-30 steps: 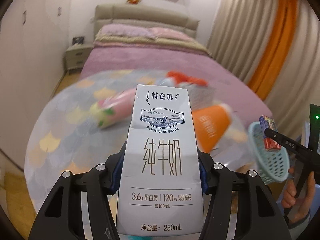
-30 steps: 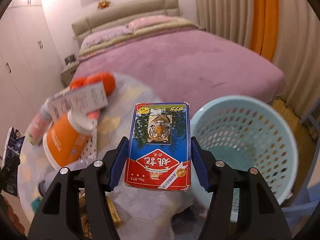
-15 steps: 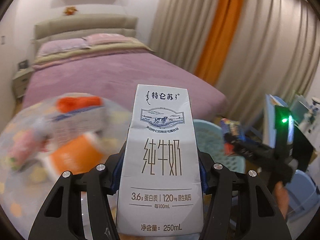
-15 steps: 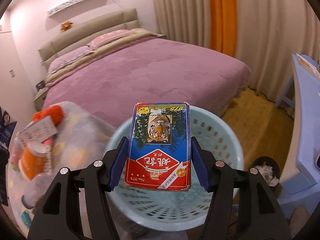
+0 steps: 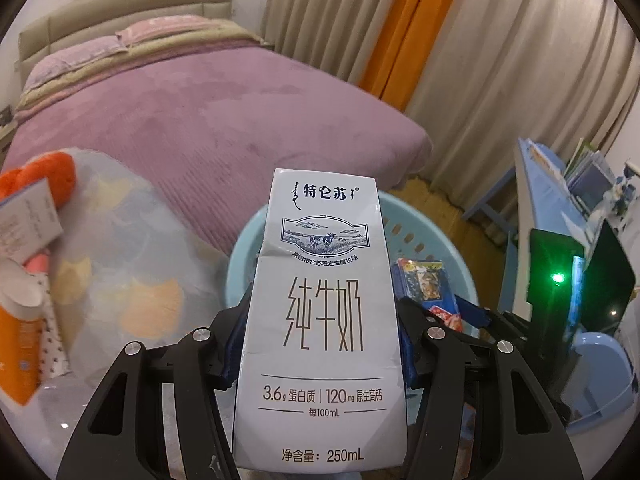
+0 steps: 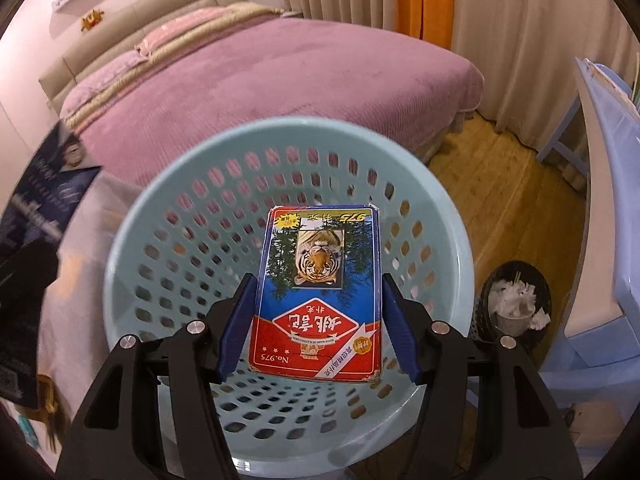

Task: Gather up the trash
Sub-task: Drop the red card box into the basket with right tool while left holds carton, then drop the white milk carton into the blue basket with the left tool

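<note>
Two grippers (image 5: 320, 344) (image 6: 318, 320), one milk carton (image 5: 320, 320), one card box (image 6: 320, 292), one blue basket (image 6: 168, 240), one black bin (image 6: 516, 304), one bed (image 6: 280, 80), one bench (image 5: 120, 264).

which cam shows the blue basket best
The right wrist view: the light blue basket fills the frame, rim and perforated wall visible behind the card box. In the left wrist view the milk carton hides most of it.

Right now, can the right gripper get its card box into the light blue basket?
Probably yes. The right gripper, shut on the playing-card box, hangs over the open mouth of the light blue basket, with nothing between box and basket.
</note>
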Demonstrator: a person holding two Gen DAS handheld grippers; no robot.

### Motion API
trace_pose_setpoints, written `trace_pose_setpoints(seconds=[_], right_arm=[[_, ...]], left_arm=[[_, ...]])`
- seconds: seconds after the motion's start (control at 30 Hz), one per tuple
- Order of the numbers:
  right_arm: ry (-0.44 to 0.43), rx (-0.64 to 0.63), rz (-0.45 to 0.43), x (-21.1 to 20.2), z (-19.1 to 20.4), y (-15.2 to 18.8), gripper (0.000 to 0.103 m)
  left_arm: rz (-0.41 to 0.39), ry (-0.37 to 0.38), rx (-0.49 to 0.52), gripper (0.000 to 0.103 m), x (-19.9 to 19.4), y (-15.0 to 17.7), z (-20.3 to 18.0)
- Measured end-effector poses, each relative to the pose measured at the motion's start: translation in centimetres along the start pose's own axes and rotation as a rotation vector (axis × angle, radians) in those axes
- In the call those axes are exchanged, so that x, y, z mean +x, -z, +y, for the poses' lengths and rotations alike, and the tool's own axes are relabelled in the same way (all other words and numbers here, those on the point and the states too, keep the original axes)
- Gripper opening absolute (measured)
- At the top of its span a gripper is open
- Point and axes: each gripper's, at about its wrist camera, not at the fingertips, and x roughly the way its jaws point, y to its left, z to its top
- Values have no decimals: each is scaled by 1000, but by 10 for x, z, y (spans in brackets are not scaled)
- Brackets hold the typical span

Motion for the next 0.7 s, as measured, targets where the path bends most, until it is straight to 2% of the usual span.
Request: trace_pose_setpoints(seconds=[0.13,0.23,0.27,0.5,0.7], right_arm=[[3,2,23,4,-3,3,59],[-6,7,21,2,-5,4,61],[-9,10,17,0,-6,4,65],[-37,11,-31,-23,-2,4,66],[-88,-37,-97,-57,20,5,66]], left_arm=[[27,12,6,57,8,7,-1],[15,10,18,71,-1,10,-3],[2,11,21,74,-5,10,-2],[-64,13,22,74,-35,12,2],[-141,13,11,74,-73,17,8]])
